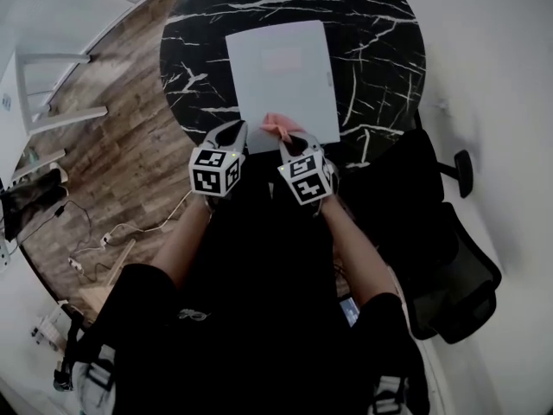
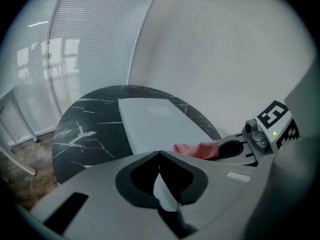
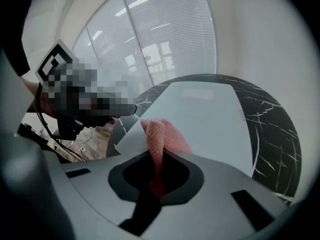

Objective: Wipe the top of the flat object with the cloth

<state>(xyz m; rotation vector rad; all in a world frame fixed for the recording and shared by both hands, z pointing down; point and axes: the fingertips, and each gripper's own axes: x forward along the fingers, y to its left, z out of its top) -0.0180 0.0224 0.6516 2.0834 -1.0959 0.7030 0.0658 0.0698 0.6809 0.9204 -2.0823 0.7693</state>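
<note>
Pink mesh cloth (image 3: 162, 139) is clamped in the jaws of my right tool (image 3: 159, 159), its free end bunched on the near short edge of the pale flat object (image 1: 281, 76). From that tool the object runs straight ahead, its long axis pointing away from me across the black marble table (image 1: 380, 50), so the wipe looks like a forward push. My left tool (image 2: 160, 156), just beside the right at the object's near left corner, has its jaws drawn together on a pale sliver, apparently that corner. The right arm is the one placed to wipe.
</note>
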